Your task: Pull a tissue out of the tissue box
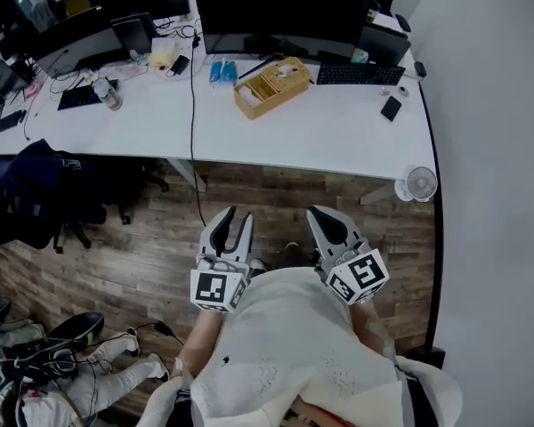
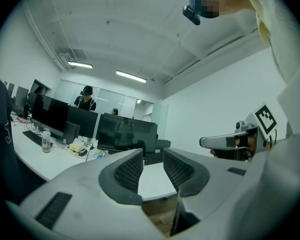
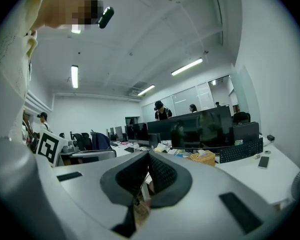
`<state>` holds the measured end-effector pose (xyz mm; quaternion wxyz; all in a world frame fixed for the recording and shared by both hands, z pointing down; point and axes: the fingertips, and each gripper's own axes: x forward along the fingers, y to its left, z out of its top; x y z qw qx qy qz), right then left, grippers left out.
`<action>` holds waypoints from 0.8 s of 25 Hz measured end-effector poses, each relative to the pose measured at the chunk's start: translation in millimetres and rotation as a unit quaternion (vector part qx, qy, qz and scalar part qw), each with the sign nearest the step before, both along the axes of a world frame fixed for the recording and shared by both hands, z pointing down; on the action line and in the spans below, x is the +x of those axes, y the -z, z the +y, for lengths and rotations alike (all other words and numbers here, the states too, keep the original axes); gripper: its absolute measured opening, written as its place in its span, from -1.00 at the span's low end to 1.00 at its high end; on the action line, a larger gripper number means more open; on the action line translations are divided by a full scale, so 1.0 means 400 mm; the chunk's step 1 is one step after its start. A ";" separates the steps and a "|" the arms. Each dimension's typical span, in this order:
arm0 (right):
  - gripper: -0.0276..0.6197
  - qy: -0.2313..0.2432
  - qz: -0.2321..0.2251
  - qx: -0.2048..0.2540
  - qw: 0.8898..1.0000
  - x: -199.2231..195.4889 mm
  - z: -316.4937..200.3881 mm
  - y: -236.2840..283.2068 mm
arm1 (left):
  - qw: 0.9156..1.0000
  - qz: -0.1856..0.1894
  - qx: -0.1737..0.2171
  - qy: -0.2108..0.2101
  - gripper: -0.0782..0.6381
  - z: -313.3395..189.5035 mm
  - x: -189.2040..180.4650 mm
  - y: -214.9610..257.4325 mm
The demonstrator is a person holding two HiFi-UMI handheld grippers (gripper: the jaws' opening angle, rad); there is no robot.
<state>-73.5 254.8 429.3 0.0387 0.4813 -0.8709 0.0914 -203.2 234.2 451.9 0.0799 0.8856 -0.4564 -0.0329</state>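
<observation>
The tissue box [image 1: 271, 85] is a tan woven box with a white tissue showing at its top. It stands on the white desk [image 1: 338, 136] in front of a dark monitor [image 1: 280, 12], and shows small in the right gripper view [image 3: 206, 157]. Both grippers hang close to my body over the wood floor, well short of the desk. My left gripper [image 1: 238, 217] [image 2: 153, 156] is open, a narrow gap between its ribbed pads, holding nothing. My right gripper [image 1: 319, 213] [image 3: 149, 156] is shut with its tips touching and nothing in them.
On the desk lie a keyboard [image 1: 360, 75], a phone [image 1: 391, 108], a water bottle [image 1: 108, 94] and cables. A small fan [image 1: 420, 183] sits at the desk's right corner. Office chairs [image 1: 44, 194] stand to the left. People [image 3: 161, 111] stand behind the monitors.
</observation>
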 end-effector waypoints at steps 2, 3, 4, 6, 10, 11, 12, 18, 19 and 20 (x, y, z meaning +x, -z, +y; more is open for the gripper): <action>-0.91 -0.004 -0.007 -0.009 1.000 0.006 -0.001 -0.005 | 1.000 0.003 0.002 -0.002 -0.42 -0.006 0.007 0.005; -0.91 -0.006 -0.011 -0.014 1.000 0.010 -0.004 -0.009 | 1.000 0.004 0.004 -0.004 -0.42 -0.009 0.012 0.007; -0.91 -0.008 -0.012 -0.018 1.000 0.013 -0.010 -0.014 | 1.000 0.003 0.004 -0.006 -0.42 -0.014 0.016 0.007; -0.91 -0.009 -0.014 -0.019 1.000 0.017 -0.025 -0.021 | 1.000 0.001 0.002 -0.007 -0.42 -0.027 0.021 0.000; -0.91 -0.009 -0.016 -0.008 1.000 0.023 -0.071 -0.022 | 1.000 -0.004 -0.008 -0.003 -0.42 -0.066 0.019 -0.019; -0.91 -0.008 -0.017 -0.006 1.000 0.027 -0.087 -0.023 | 1.000 -0.006 -0.009 0.001 -0.42 -0.079 0.019 -0.020; -0.91 -0.006 -0.017 -0.006 1.000 0.032 -0.106 -0.024 | 1.000 -0.006 -0.009 0.006 -0.42 -0.095 0.020 -0.021; -0.91 0.023 -0.012 0.002 1.000 0.054 -0.232 -0.021 | 1.000 -0.007 -0.017 0.024 -0.42 -0.208 0.041 -0.026; -0.91 0.026 -0.009 0.003 1.000 0.057 -0.254 -0.019 | 0.999 -0.006 -0.018 0.027 -0.42 -0.230 0.046 -0.026; -0.91 0.029 -0.007 0.003 1.000 0.060 -0.276 -0.017 | 0.999 -0.004 -0.019 0.030 -0.42 -0.252 0.051 -0.024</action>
